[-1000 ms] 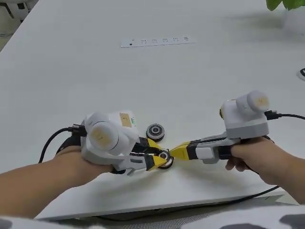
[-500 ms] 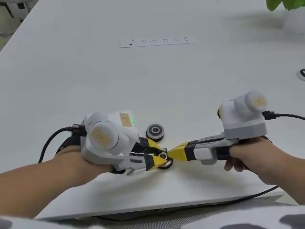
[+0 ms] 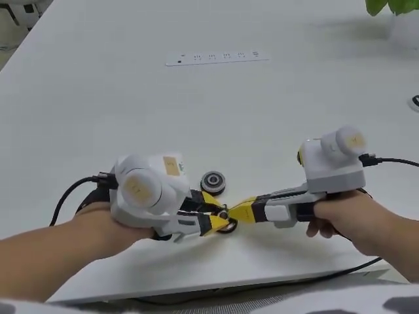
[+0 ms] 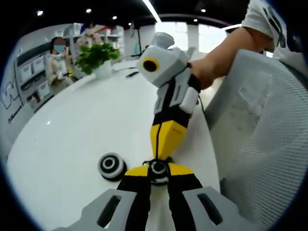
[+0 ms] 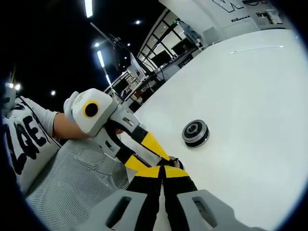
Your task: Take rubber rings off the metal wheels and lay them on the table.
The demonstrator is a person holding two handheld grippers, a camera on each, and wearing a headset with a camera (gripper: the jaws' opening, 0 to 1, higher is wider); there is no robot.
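— What was the biggest thing there?
— The white worktop (image 3: 275, 104), which ran well past both grippers to a white power strip (image 3: 216, 57) lying far back.

— And the grippers?
— The left gripper (image 4: 157, 171) lay near the front edge, its yellow-tipped jaws clamped on a small metal wheel (image 3: 226, 224) just above the worktop. The right gripper (image 5: 163, 169) came in from the opposite side, nose to nose with it. Its jaws were pressed together with hardly a seam between them, and their tip touched the top of that same wheel. Whether they had pinched any rubber there, I could not tell.

— Was the wheel clear to see?
— Only partly. In the left gripper view it sat between the two yellow tips, a bright hub inside a dark ring. In the right gripper view it peeped out just behind the closed tips.

— Anything smaller?
— A second wheel (image 3: 213, 181) lay flat on the worktop just beyond the left gripper, apart from both grippers, with a dark ring around its rim.
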